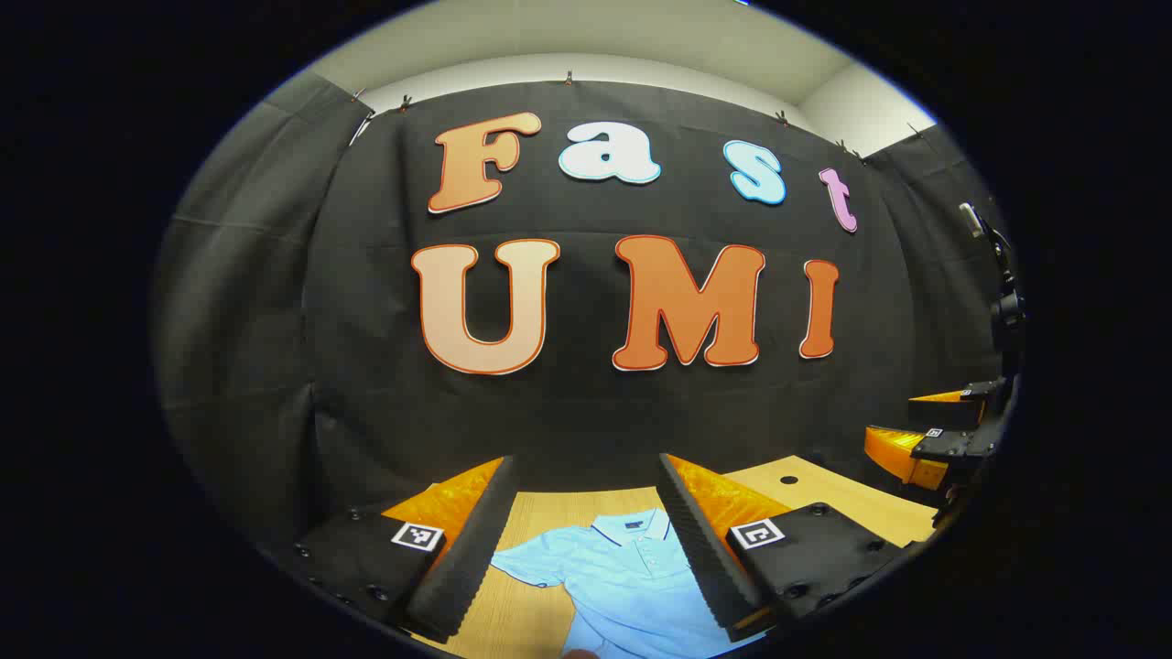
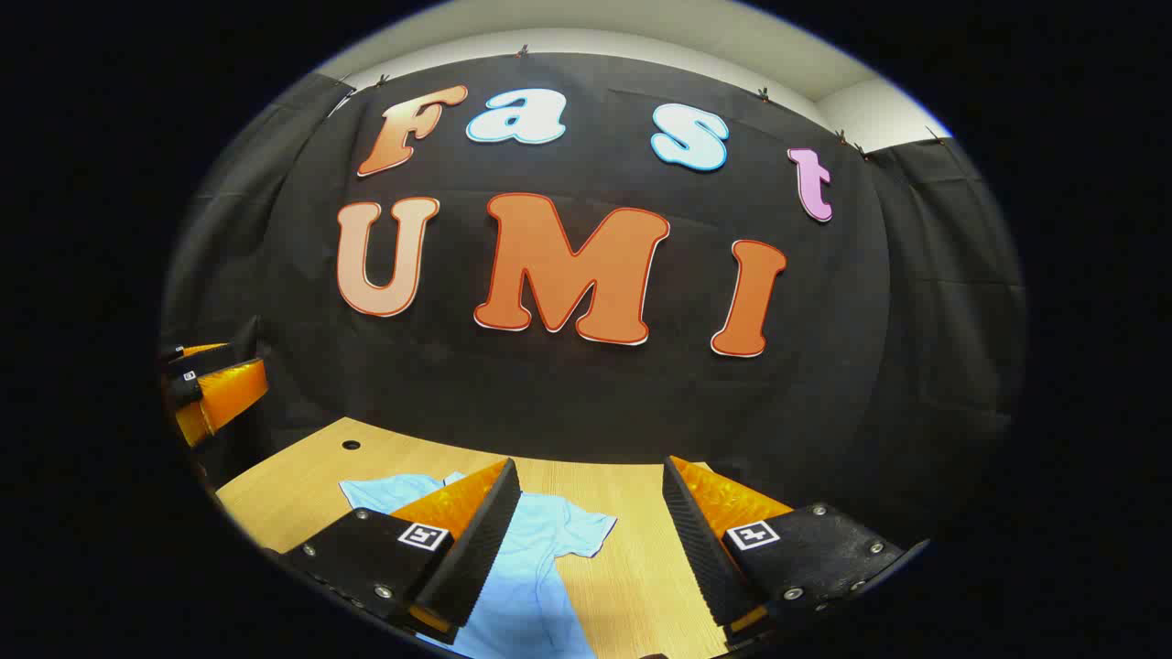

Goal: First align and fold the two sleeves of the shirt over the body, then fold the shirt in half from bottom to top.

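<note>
1. Left gripper view shows a wooden table (image 1: 851, 499) with a pale, fine, straight grain and a small round dark hole near its far edge; it runs up to the booth's black cloth wall (image 1: 586, 403), which hangs in soft creases from clips along the top.
2. On the table lies the shirt (image 1: 623, 577), a light blue short-sleeved polo of smooth, matte cloth, spread flat. Its ribbed collar has a dark stripe and points to the wall, with a short buttoned placket below, so the long axis runs from the wall toward the camera. In the right gripper view the shirt (image 2: 540, 549) shows one sleeve spread out sideways.
3. The left gripper (image 1: 586, 540) is held above the shirt, its jaws spread wide and empty; the inner faces are ridged, and each finger carries a small square black-and-white marker.
4. The right gripper (image 2: 591, 540) is likewise released, with nothing between its ridged fingers, over the shirt's sleeve side.
</note>
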